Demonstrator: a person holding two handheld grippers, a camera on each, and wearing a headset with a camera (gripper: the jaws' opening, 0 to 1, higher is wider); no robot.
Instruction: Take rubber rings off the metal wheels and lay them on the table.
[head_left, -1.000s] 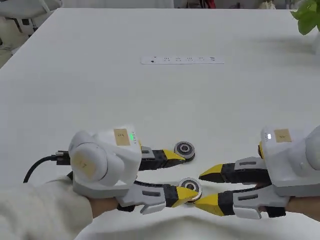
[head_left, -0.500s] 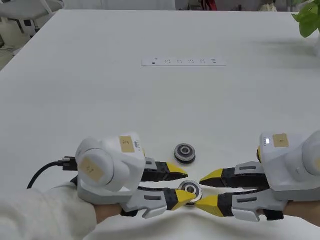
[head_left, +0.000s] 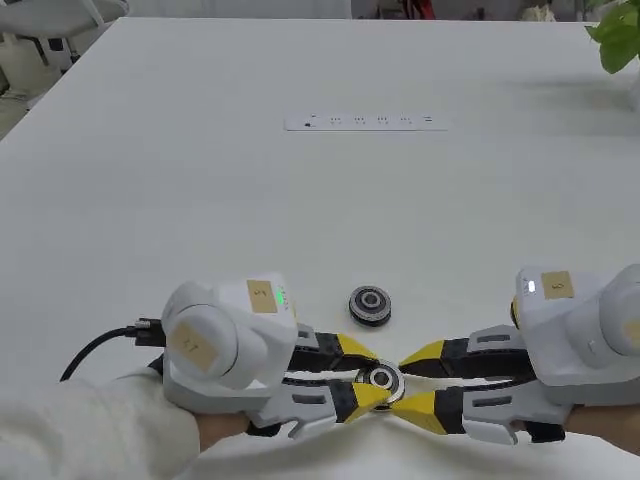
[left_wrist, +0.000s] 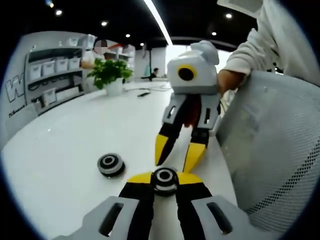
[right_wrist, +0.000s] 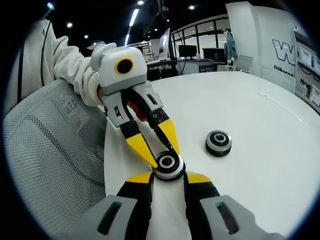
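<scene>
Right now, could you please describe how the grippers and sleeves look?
The left gripper and right gripper have white rounded housings, black jaws with yellow tips, and tan labels. A black cable leaves the left one. The sleeves are cream.

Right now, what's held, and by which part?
Left gripper pinches the near wheel across its outer rim. The right gripper flanks the same wheel; contact cannot be told.

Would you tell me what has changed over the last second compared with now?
The left gripper, jaws wide apart before, closed onto the near metal wheel, its farther jaw swinging in from beside the far metal wheel. The right gripper narrowed its jaws slightly around the same wheel; whether they clamp it is unclear. Both wheels stayed put on the table.
</scene>
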